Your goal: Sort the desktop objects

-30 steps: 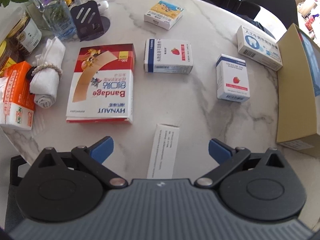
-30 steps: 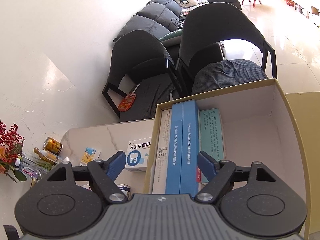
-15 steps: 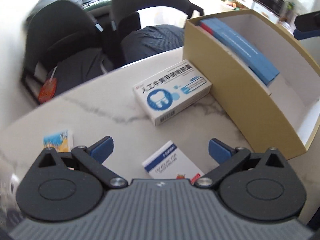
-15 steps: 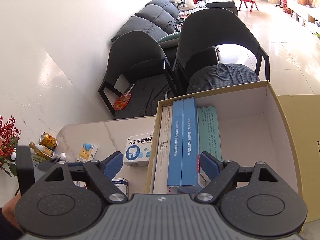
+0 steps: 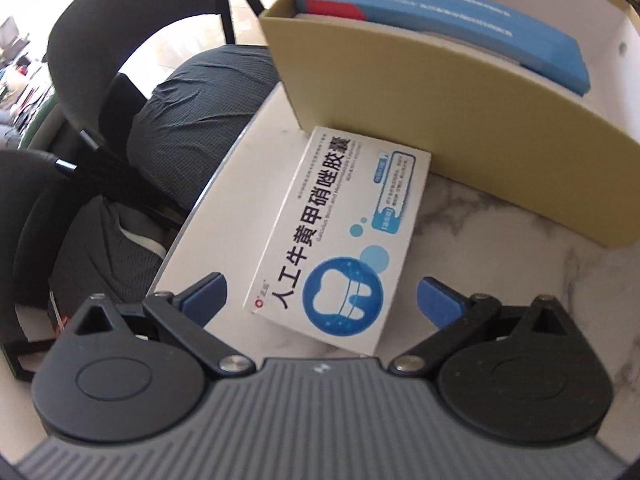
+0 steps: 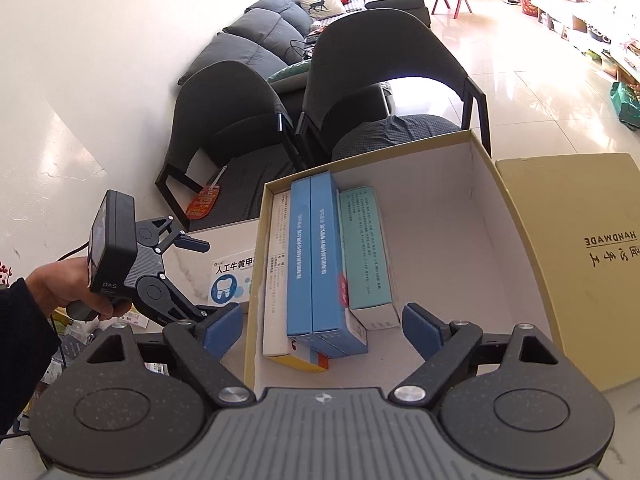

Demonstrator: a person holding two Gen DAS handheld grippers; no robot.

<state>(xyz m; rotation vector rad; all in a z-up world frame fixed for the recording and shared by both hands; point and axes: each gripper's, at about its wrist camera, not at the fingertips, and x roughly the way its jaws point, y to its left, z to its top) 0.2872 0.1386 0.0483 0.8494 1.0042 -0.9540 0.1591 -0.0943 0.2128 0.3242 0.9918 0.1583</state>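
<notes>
A white medicine box with a blue tooth logo (image 5: 340, 236) lies flat on the marble table (image 5: 500, 248), against the outer wall of a tan cardboard box (image 5: 440, 92). My left gripper (image 5: 320, 296) is open, with its blue fingers on either side of the near end of the tooth box, not touching it. It also shows in the right wrist view (image 6: 200, 280), where the tooth box (image 6: 232, 278) is half hidden. My right gripper (image 6: 322, 330) is open and empty, over the cardboard box (image 6: 500, 184), which holds two blue boxes (image 6: 316, 256), a teal box (image 6: 364, 248) and a white box.
The cardboard lid (image 6: 576, 248) lies to the right of the box. Dark chairs (image 5: 172, 92) stand beyond the table's edge (image 5: 208, 196), which runs close to the tooth box. Small packets lie at the left in the right wrist view (image 6: 136, 320).
My left gripper has swung from the table's middle to the tooth box and closed in on it. My right gripper has stayed over the cardboard box, rising slightly.
</notes>
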